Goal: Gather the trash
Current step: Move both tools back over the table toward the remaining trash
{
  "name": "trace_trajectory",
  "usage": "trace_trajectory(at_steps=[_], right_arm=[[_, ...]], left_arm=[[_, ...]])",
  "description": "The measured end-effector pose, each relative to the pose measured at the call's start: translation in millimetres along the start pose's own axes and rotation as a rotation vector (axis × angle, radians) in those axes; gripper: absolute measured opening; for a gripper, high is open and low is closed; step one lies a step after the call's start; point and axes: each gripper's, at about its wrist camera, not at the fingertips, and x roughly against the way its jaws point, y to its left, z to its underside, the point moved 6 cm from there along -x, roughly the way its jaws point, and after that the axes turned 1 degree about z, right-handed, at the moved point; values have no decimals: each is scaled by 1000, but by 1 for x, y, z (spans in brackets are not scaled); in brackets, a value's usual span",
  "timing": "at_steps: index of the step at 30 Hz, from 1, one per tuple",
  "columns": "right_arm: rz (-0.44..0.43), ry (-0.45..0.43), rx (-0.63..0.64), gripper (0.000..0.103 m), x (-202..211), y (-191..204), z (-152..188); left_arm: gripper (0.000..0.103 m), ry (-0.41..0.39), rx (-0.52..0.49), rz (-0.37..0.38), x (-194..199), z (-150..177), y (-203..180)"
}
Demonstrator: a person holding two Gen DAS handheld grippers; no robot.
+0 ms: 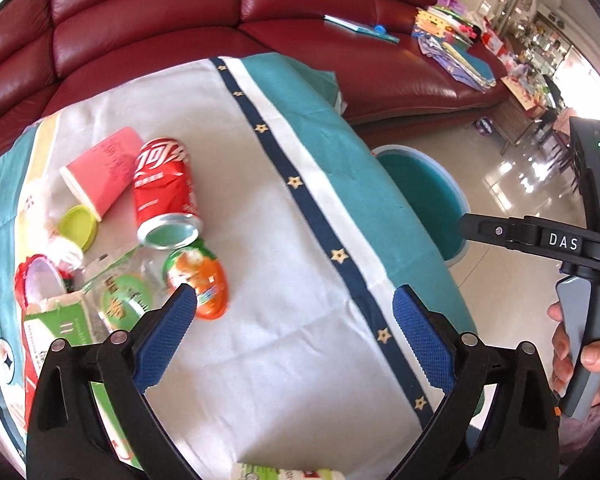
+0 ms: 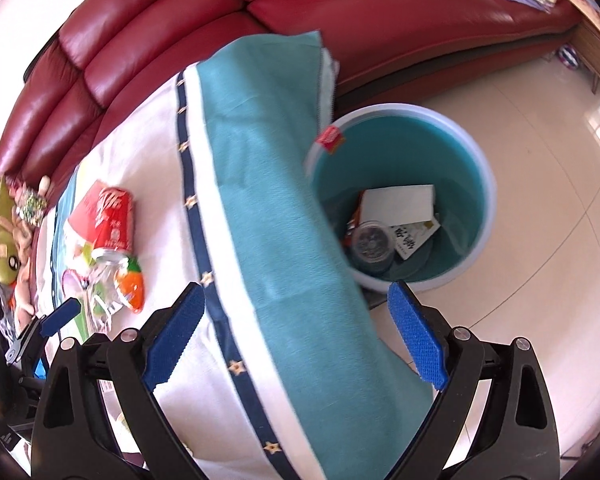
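Left gripper: the left gripper (image 1: 294,322) is hanging over the table with its blue pads wide apart. It is holding nothing.
Right gripper: the right gripper (image 2: 296,326) is also spread wide and carrying nothing. It is sitting over the table's edge, by the bin (image 2: 485,184).
Trash pile: the red can (image 1: 165,188) is lying on its side, touching the pink cup (image 1: 100,170). The orange packet (image 1: 204,284) is right under the can's open mouth. A green lid (image 1: 79,226), a clear wrapper (image 1: 120,280) and a green box (image 1: 56,320) are bunched beside them.
Bin: it is standing on the floor just past the table, with some trash already inside.
Good way to grab: I think the orange packet is the easiest pick, because it is nearest the left pads. Squeezing one thing only would keep the can from rolling.
Edges: the cloth (image 2: 268,184) is drooping over the table's side and covering part of the bin's rim.
Room to move: the white middle of the cloth looks bare, so there is a clear path from pile to bin.
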Motion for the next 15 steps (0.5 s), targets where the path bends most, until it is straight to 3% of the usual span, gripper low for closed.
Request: trace_trajectory(at_steps=[7, 15], right_arm=[[1, 15, 166, 89, -11, 62, 22], [-15, 74, 247, 89, -29, 109, 41]], left_arm=[[99, -18, 79, -66, 29, 37, 61], [99, -14, 142, -196, 48, 73, 122]])
